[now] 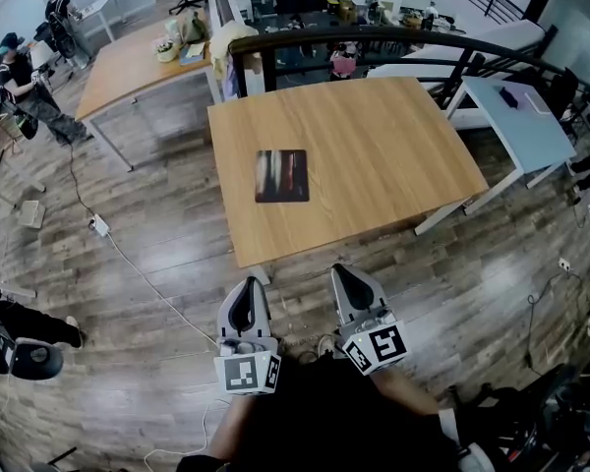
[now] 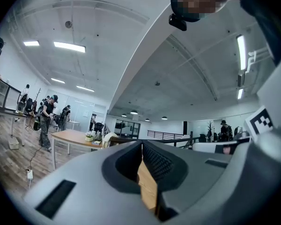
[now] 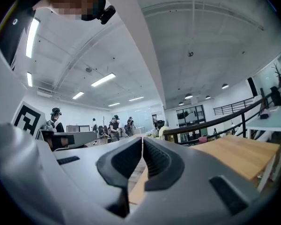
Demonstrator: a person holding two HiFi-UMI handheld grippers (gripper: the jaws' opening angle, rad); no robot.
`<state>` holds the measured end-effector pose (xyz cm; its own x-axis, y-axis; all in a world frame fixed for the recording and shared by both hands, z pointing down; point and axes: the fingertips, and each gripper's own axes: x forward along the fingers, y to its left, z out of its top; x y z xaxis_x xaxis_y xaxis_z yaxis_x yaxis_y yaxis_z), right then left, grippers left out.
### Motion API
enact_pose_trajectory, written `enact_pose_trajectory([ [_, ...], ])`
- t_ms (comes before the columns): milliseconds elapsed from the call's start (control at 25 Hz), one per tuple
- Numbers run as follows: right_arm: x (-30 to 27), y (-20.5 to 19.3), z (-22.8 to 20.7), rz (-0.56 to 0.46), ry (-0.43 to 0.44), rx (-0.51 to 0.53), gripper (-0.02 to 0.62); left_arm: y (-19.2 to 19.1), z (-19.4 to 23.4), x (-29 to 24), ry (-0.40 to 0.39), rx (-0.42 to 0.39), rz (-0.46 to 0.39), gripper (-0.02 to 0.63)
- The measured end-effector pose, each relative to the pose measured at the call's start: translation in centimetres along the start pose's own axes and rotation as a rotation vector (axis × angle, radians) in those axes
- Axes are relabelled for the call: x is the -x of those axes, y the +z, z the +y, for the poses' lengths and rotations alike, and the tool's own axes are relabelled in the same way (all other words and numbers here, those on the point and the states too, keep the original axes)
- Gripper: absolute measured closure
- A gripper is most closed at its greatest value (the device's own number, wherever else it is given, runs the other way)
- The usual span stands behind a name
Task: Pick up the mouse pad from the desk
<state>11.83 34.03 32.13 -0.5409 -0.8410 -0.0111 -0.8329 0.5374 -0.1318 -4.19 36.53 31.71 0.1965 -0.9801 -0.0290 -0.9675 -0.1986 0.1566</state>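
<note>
A dark, square mouse pad [image 1: 281, 176] lies flat on the wooden desk [image 1: 374, 136], left of its middle. Both grippers hang below the desk's near edge, apart from the desk and pointing level toward it. My left gripper [image 1: 244, 285] is shut with nothing between its jaws; its tips meet in the left gripper view [image 2: 142, 146]. My right gripper [image 1: 340, 270] is also shut and empty, jaws touching in the right gripper view [image 3: 143, 139]. The mouse pad does not show in either gripper view.
A second wooden table [image 1: 138, 62] with clutter stands at the back left, and a white table [image 1: 516, 116] at the right. A dark railing [image 1: 374, 35] runs behind the desk. Cables and a power strip [image 1: 98, 226] lie on the floor at the left. People stand far left.
</note>
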Motion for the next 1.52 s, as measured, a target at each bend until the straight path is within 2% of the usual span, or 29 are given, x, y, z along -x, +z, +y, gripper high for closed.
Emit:
enact_pose_trajectory([
  [280, -1.0, -0.2, 1.3, 0.003, -0.033, 0.024, 0.561, 0.4, 2.4, -0.2, -0.019, 0.005, 0.003, 0.581],
  [600, -3.4, -1.1, 4.3, 0.007, -0.065, 0.042, 0.561, 0.7, 5.6, -0.5, -0.087, -0.009, 0.006, 0.581],
  [840, -5.3, -1.2, 4.7, 0.014, -0.092, 0.049, 0.561, 0.6, 7.1, -1.8, -0.118, 0.009, 0.018, 0.581],
  [1160, -10.0, -1.2, 2.1, 0.008, -0.092, 0.055, 0.561, -0.1, 8.4, -6.5, -0.114, 0.014, 0.033, 0.581],
  [1520, -17.4, -1.2, -3.4, 0.033, -0.052, 0.068, 0.563, -0.6, 9.0, -15.8, -0.091, -0.001, 0.052, 0.581],
])
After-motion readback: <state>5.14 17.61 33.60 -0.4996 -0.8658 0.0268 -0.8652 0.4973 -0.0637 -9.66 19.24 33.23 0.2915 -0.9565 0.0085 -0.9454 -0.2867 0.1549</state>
